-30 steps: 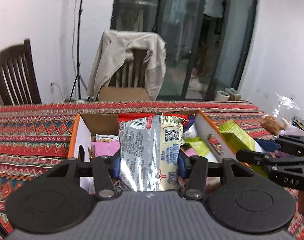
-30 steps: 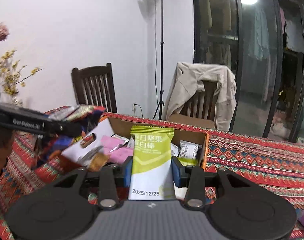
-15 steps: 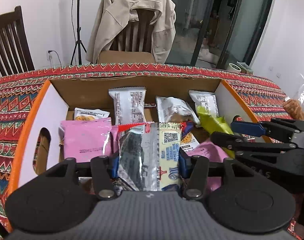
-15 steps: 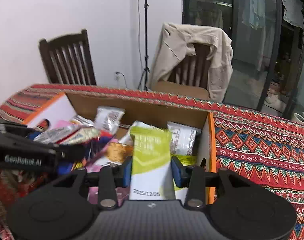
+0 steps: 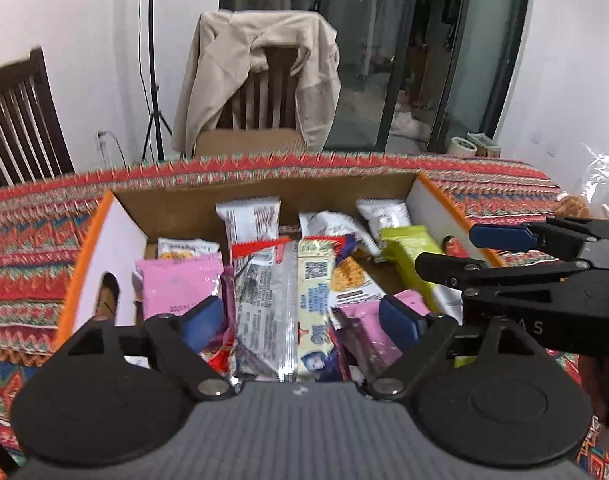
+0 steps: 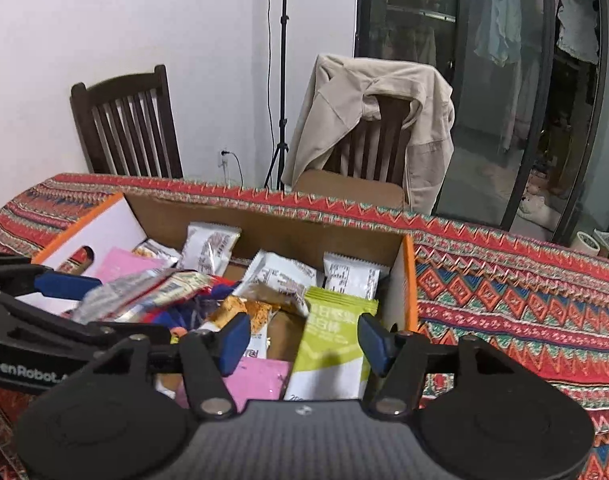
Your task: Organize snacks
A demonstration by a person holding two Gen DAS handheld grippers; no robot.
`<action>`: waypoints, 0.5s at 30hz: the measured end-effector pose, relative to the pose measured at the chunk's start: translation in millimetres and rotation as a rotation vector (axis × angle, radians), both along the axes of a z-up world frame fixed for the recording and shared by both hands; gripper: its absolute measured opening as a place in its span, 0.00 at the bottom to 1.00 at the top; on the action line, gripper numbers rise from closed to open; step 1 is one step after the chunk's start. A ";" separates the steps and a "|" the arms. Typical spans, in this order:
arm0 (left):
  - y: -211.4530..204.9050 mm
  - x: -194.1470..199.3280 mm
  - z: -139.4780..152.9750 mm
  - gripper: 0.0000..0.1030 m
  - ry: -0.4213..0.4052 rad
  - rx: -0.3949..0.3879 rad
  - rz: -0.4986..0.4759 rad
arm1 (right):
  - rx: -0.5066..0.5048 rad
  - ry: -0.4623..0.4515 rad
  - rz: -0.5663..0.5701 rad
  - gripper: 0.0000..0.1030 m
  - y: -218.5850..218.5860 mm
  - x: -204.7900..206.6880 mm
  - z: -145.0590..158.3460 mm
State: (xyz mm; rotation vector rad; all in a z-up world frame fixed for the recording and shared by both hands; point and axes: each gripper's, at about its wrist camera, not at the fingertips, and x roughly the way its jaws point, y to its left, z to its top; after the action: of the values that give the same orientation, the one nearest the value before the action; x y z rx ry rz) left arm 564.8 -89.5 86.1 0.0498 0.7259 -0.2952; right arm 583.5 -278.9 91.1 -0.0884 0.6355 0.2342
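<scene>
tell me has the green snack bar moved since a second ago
Yes. The green snack bar went forward and down into the cardboard box, beside its right wall; the right tool is opening.

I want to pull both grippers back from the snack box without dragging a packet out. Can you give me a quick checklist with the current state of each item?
1. Left gripper jaws clear of the silver and yellow foil snack packet: ok, opening, gaps show on both sides.
2. Right gripper jaws clear of the lime green and white bar wrapper: ok, opening, pads off it.
3. Both packets inside the orange-edged cardboard box: ok.
4. Foil packet fully settled: cannot tell, it looks blurred in the right wrist view.
5. Grippers apart from each other: ok, close but not touching.
</scene>
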 end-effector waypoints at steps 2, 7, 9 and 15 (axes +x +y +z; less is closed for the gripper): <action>0.3 -11.2 9.9 0.88 -0.021 0.001 -0.004 | 0.001 -0.017 0.000 0.60 -0.8 -10.2 9.1; 6.3 -45.2 39.0 0.91 -0.078 -0.001 0.002 | -0.001 -0.065 -0.001 0.64 -3.4 -41.8 35.5; 10.9 -61.4 51.5 0.92 -0.105 -0.004 0.007 | -0.002 -0.087 -0.002 0.67 -5.4 -57.5 47.3; 24.4 -113.3 80.6 0.95 -0.177 -0.007 0.014 | -0.002 -0.148 -0.006 0.74 -12.5 -108.0 79.0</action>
State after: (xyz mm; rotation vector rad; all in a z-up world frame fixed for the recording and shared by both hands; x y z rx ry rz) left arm 451.5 -65.1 166.7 0.0633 0.5495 -0.2764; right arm 475.5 -291.4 170.1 -0.1043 0.4887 0.2193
